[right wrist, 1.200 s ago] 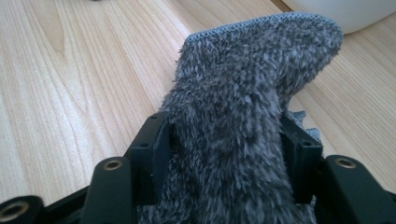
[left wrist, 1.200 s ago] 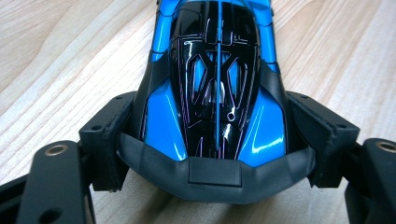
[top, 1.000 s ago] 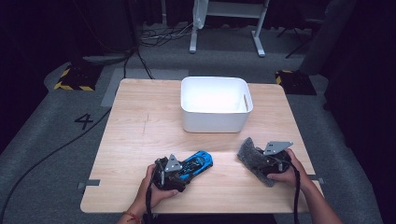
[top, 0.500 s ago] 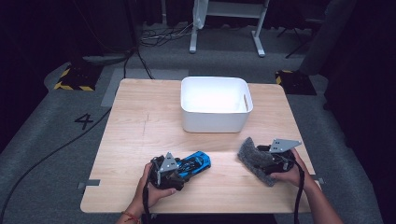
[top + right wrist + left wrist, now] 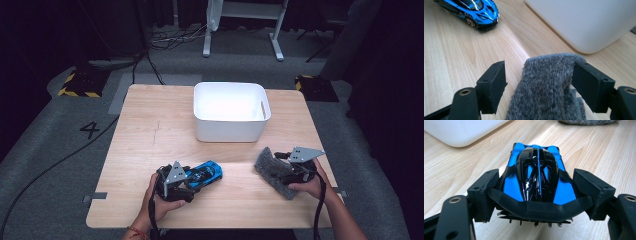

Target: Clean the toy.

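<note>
Since a second ago the right hand-held gripper (image 5: 287, 170) has risen slightly, its jaws spread around the grey cloth (image 5: 549, 87) on the counter (image 5: 150, 135), while the left hand-held gripper (image 5: 536, 205) pinches the blue toy car (image 5: 536, 173), probably next lifted into the white bin (image 5: 231, 120).

The right gripper (image 5: 286, 169) has lifted slightly, its jaws opening around the grey cloth (image 5: 272, 170).

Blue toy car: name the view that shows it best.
The left gripper view: the blue toy car sits close up, clamped between the jaws. The high view shows it small beside the left gripper; the right gripper view shows its front end, far off.
</note>
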A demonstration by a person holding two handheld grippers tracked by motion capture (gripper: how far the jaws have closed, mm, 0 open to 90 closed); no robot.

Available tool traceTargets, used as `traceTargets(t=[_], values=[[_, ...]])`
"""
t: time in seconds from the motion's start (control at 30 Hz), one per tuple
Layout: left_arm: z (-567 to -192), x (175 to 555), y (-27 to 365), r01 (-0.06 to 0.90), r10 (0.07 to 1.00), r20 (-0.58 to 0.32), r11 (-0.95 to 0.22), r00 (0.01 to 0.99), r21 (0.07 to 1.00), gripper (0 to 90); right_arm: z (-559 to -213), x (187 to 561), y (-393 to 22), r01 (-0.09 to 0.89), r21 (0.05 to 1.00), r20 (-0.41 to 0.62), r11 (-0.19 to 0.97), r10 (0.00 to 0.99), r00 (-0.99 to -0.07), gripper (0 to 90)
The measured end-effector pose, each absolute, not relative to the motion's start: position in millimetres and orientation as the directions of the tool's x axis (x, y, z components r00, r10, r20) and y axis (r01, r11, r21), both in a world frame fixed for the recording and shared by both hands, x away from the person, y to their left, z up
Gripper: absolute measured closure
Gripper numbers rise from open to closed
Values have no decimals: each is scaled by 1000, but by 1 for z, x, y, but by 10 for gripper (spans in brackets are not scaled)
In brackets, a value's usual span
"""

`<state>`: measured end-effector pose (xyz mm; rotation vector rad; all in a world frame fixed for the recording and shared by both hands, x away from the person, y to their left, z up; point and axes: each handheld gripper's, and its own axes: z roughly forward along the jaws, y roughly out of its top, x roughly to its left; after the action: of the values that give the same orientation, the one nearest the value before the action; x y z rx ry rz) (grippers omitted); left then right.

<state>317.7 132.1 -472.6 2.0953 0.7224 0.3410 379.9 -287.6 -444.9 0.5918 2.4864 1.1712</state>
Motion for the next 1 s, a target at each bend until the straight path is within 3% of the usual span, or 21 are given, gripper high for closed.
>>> traceTargets(t=[0.5, 0.77, 1.0], values=[[-469, 320, 145, 377, 624, -39, -420, 781, 826, 245, -397, 398, -280, 165, 849, -153, 502, 532, -833, 305], [-468, 318, 151, 383, 636, -45, -405, 770, 830, 245, -364, 416, -248, 101, 841, -222, 532, 509, -832, 305], [-467, 316, 156, 384, 638, -50, -398, 769, 833, 245, -354, 435, -219, 95, 831, -218, 548, 478, -851, 310]])
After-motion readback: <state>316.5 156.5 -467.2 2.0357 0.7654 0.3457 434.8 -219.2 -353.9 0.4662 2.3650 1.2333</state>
